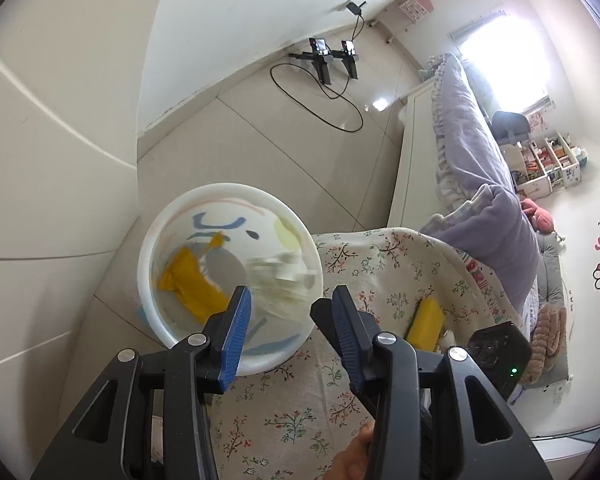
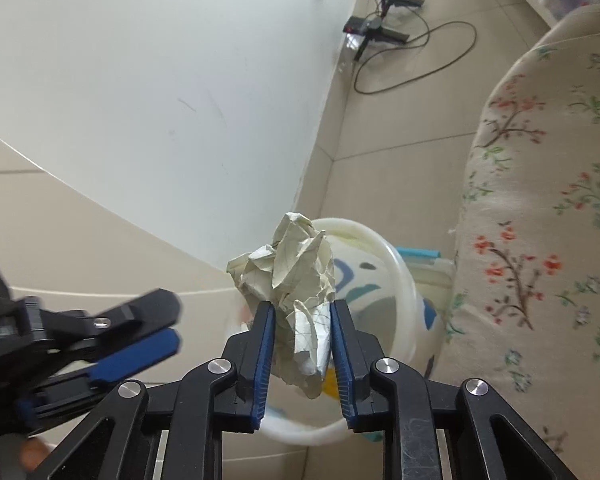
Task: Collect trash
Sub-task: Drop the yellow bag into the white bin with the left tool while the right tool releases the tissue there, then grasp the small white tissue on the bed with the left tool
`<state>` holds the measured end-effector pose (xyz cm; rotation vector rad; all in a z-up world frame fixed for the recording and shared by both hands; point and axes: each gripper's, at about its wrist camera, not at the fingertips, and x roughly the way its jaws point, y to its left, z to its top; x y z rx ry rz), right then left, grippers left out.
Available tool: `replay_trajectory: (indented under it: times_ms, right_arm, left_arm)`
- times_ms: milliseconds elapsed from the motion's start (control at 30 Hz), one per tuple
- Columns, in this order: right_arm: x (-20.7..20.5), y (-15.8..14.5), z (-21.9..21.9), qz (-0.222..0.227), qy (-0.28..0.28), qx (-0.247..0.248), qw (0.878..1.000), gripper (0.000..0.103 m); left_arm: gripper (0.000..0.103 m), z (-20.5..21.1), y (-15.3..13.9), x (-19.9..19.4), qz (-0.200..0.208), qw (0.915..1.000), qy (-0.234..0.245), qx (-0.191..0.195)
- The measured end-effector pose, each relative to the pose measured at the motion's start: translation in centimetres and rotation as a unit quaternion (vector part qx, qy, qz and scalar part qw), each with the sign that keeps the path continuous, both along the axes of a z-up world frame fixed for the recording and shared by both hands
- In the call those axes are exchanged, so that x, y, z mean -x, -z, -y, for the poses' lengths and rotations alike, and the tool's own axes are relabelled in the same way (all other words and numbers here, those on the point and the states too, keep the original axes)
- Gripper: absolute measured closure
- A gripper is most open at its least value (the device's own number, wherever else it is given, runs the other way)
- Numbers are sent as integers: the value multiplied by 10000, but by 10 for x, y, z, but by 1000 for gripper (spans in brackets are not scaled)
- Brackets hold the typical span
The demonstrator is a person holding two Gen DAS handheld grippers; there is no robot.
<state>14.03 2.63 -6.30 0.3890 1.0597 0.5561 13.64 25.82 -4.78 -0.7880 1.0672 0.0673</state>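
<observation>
Both cameras ride just behind their own fingers and look steeply down along them. The left wrist view sits close above the white bin (image 1: pixel 188 216), looking into its mouth, with the floral bedcover (image 1: pixel 380 264) at lower right and the tiled floor (image 1: pixel 260 140) running away to a tripod stand (image 1: pixel 328 60) by the wall. The right wrist view looks from slightly further back and lower, at the same bin (image 2: pixel 400 272), bedcover (image 2: pixel 540 200), floor (image 2: pixel 400 120) and stand (image 2: pixel 372 28).
</observation>
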Motion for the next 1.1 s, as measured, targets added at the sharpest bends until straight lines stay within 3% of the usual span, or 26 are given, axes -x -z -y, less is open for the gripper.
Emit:
replay_trajectory:
  times_ms: [67,200,467,667,800,867,1033,1100]
  right_arm:
    - [-4,12,-4,-143,-8,57,9999,46]
    - [-2,15,10,-198,65,16,9998,35]
    - [9,-36,93,53,436,-33,9990,34]
    - [33,-103,175,590,728,294,9952,23]
    - [45,-127,228,586,893,430,9933,18]
    - [52,-127,255,496,1015,716,9910,16]
    - [79,-93,328,415,1595,897,9822,13]
    - [78,-70,356,-147,2048,860,9749,13]
  left_arm:
    - [58,1,-2,1,35,10000,-3,-15]
    - [58,14,-7,-1,81,9996,145,-209]
    - [58,82,-19,-4,215,9925,1014,-644]
    - [49,176,-22,1,327,9712,2102,-1069]
    - [48,237,-8,8,173,9537,2779,-1137]
    - [48,264,1,13,72,9431,3056,-1308]
    - [48,298,14,20,-6,9297,3386,-1447]
    - [48,308,21,23,-43,9250,3450,-1590]
